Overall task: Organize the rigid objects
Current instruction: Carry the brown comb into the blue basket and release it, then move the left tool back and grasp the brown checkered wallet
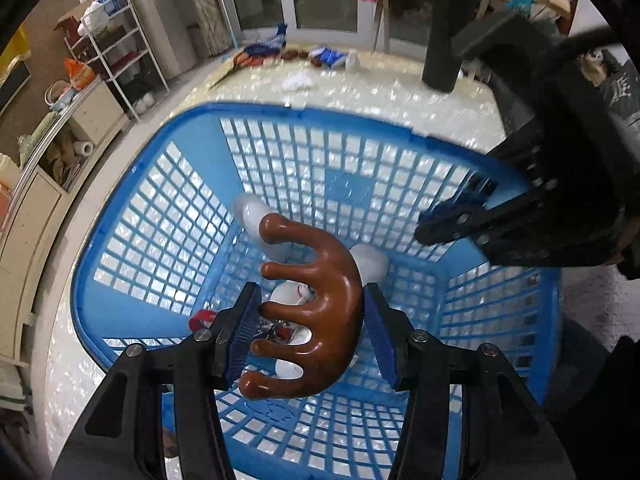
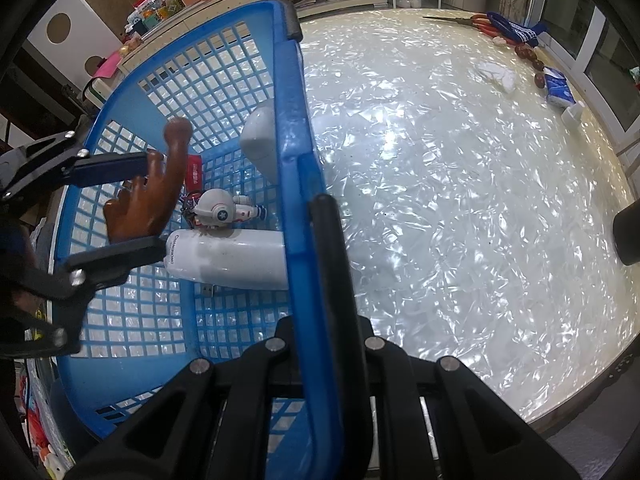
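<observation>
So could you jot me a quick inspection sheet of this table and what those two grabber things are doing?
Surface: pearly white table, glossy.
Job's things: blue basket holding a white bottle, an astronaut figure, a red tag.
Clutter: scissors, tissue packs at the far edge.
Grippers: left gripper shut on a brown wooden massager over the basket; right gripper shut on the basket rim.
Cables: nothing seen.
Surroundings: shelves, windows.

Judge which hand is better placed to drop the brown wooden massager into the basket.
Left. The left gripper already holds the brown massager over the blue basket, while the right gripper is shut on the basket's rim.
</observation>
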Motion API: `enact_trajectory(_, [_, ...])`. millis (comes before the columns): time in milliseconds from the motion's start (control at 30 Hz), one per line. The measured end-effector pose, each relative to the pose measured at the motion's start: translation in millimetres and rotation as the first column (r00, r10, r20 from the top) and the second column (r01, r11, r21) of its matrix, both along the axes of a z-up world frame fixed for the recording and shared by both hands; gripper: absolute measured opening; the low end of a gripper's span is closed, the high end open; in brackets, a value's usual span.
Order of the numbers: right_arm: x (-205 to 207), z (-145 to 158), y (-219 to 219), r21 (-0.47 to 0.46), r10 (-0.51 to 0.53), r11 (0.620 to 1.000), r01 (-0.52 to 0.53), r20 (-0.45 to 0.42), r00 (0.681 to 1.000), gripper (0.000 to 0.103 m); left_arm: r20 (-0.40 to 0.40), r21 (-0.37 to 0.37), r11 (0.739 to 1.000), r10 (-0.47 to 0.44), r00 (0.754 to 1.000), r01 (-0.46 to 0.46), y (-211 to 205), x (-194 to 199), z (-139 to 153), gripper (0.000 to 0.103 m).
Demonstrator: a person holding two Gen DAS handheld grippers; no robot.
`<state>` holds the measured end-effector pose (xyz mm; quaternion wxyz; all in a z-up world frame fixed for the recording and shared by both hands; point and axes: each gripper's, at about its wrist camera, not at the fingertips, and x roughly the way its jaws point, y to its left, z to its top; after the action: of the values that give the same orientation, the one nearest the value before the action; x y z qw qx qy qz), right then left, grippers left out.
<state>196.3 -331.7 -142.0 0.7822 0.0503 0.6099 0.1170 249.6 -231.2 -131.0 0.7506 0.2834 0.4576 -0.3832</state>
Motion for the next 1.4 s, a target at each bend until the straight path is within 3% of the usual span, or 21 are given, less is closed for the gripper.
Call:
enact_trajectory(500, [0.3, 0.9, 0.2, 0.001, 0.000, 1.000, 0.000, 0.003, 1.000, 0.009, -0.037, 0.117, 0.993, 0.006, 0.999, -0.002, -9.2, 5.3, -23.5, 0.056])
enact_trajectory(600, [-0.6, 1.3, -0.2, 0.004, 0.001, 1.000, -0.001, 0.006, 1.000, 0.009, -0.070, 0.094, 0.996, 0.001, 0.998, 0.006, -9.0, 5.3, -23.3, 0.057])
enact_trajectory(700, [0.2, 0.9, -3.1, 0.012, -0.003, 1.000, 0.003, 0.008, 1.000, 0.010, -0.082, 0.070, 0.998, 0.009, 0.997, -0.003, -7.6, 6.4, -17.7, 0.077])
enact_trajectory(833, [1.3, 0.4, -4.3, 0.009, 0.001, 1.000, -0.001, 0.008, 1.000, 0.010, -0.092, 0.025, 1.000, 0.019, 0.996, -0.017, -1.8, 10.1, -3.8, 0.092])
enact_trajectory(1033, [0.8, 0.2, -5.7, 0.016, -0.001, 1.000, 0.001, 0.008, 1.000, 0.010, -0.057, 0.049, 0.998, 0.045, 0.997, -0.042, 12.8, 11.4, 19.2, 0.093])
enact_trajectory(1133, [0.8, 0.0, -6.7, 0.018, 0.002, 1.000, -0.003, 0.009, 1.000, 0.010, -0.023, 0.029, 0.998, 0.061, 0.998, -0.061, 29.2, 7.8, 44.5, 0.093])
enact_trajectory(1300, [2.6, 0.1, -7.3, 0.014, 0.003, 1.000, -0.003, 0.007, 1.000, 0.010, 0.073, 0.008, 0.992, 0.128, 0.989, -0.129, 75.2, 5.3, 98.0, 0.095])
enact_trajectory(1400, [3.1, -0.9, -7.8, 0.015, 0.000, 1.000, 0.000, 0.007, 1.000, 0.010, 0.109, 0.000, 0.980, 0.198, 0.974, -0.199, 108.6, 11.2, 115.9, 0.098])
